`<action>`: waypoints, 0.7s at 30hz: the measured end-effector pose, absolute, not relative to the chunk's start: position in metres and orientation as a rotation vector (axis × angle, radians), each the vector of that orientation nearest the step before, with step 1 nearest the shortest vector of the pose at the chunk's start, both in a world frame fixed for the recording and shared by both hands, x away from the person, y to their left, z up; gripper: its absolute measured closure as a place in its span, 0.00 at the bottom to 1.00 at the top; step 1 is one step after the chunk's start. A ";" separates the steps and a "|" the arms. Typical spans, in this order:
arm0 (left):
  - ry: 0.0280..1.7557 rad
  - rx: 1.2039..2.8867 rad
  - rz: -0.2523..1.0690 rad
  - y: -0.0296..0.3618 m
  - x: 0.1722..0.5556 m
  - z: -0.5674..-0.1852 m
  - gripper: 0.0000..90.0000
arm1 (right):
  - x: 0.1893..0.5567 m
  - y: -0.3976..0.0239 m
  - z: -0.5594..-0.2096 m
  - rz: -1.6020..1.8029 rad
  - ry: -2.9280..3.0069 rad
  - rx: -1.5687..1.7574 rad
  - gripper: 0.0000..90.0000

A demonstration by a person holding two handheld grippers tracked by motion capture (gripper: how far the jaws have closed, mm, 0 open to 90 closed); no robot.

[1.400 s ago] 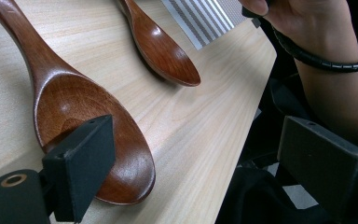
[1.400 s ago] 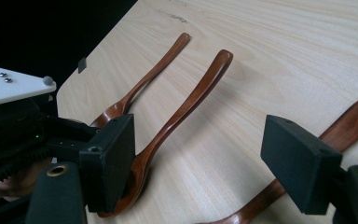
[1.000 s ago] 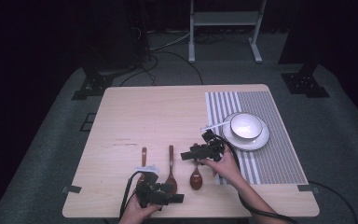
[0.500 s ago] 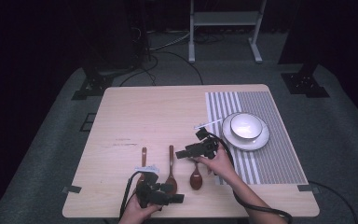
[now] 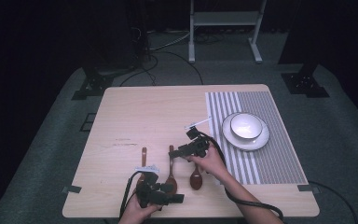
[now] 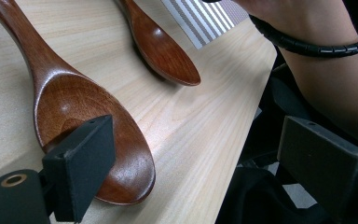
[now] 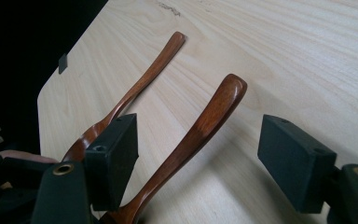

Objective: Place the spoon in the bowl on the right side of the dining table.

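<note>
Three brown wooden spoons lie side by side near the table's front. My right gripper hangs low over the middle spoon, pointing left. In the right gripper view its open jaws straddle that spoon's handle without touching it; they have just been closing a little. The left spoon lies beyond. My left gripper rests at the front edge, open; one jaw sits over the middle spoon's bowl, the other past the table edge. The right spoon lies farther off.
A white bowl on a white plate stands on a striped placemat at the table's right. The person's right forearm, with a black cable around it, reaches across the front right. A metal stand is on the floor behind.
My right gripper has moved left, away from the plate, and settled over the middle spoon's handle. The left gripper has stayed put.
</note>
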State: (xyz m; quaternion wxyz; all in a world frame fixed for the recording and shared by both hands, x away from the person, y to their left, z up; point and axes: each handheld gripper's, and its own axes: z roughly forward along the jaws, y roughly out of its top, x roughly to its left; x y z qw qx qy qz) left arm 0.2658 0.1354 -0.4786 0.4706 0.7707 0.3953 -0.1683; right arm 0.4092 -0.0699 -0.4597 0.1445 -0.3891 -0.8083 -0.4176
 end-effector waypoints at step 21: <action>0.965 1.890 -0.413 0.135 0.266 -0.479 0.11 | 0.419 -0.056 -0.473 -1.152 -2.308 -1.173 0.63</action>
